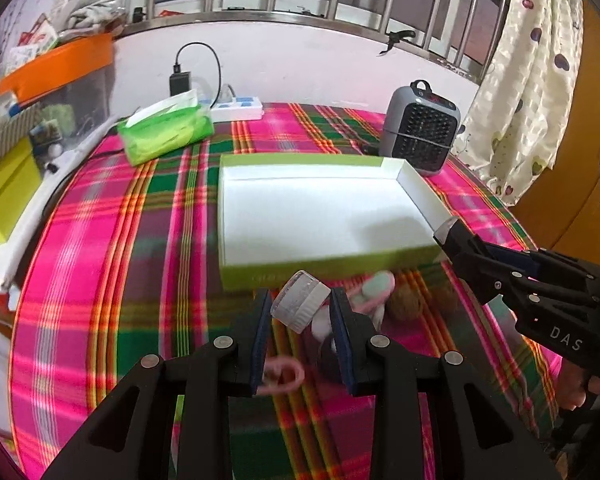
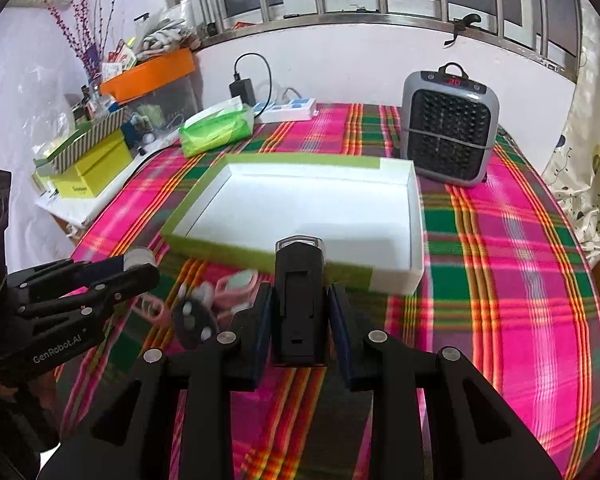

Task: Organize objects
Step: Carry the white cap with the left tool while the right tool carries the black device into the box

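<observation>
A shallow green box with a white inside (image 1: 320, 216) lies on the plaid cloth; it also shows in the right wrist view (image 2: 300, 208) and holds nothing. My left gripper (image 1: 300, 308) is shut on a small clear jar with a white lid (image 1: 300, 300), held above the cloth just before the box's near wall. My right gripper (image 2: 300, 304) is shut on a black oblong device with a clear tip (image 2: 299, 296), held near the box's front edge. Pink clips (image 2: 236, 286), a dark round piece (image 2: 194, 322) and a brown nut-like lump (image 1: 406, 302) lie before the box.
A grey heater (image 2: 450, 124) stands behind the box at right. A green tissue pack (image 1: 166, 128) and a white power strip (image 1: 236, 108) lie at the back. Yellow and orange boxes (image 2: 96, 168) crowd the left side. A curtain (image 1: 532, 80) hangs at right.
</observation>
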Tool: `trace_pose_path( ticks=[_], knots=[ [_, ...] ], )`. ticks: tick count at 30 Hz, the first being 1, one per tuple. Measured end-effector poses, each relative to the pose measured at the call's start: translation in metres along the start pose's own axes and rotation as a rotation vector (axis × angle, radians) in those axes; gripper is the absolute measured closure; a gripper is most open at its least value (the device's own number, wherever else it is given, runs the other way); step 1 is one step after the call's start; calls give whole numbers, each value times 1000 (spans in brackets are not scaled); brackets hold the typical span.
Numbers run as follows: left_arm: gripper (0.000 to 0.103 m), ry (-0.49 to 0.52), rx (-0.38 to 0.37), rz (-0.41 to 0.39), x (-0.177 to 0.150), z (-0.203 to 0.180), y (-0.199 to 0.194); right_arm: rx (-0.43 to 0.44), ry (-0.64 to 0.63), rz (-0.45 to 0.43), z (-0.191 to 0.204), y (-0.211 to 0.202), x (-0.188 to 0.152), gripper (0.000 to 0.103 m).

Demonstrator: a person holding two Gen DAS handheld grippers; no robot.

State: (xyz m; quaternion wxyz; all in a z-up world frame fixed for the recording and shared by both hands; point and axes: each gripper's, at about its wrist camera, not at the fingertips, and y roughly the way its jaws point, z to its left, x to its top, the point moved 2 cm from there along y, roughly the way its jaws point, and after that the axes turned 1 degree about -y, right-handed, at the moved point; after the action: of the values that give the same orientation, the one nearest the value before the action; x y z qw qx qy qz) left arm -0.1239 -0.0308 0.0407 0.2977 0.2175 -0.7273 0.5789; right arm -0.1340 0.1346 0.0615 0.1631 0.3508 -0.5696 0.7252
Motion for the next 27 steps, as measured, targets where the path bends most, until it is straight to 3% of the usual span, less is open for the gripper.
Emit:
trace_pose_path(
  ticks=[14, 27],
  knots=[
    [75, -48, -31, 43, 57, 17, 60, -37, 80, 32, -39, 50, 46, 74],
    [75, -19, -3, 105, 74, 18, 111, -88, 102, 96, -59, 95, 59, 74]
  ],
)
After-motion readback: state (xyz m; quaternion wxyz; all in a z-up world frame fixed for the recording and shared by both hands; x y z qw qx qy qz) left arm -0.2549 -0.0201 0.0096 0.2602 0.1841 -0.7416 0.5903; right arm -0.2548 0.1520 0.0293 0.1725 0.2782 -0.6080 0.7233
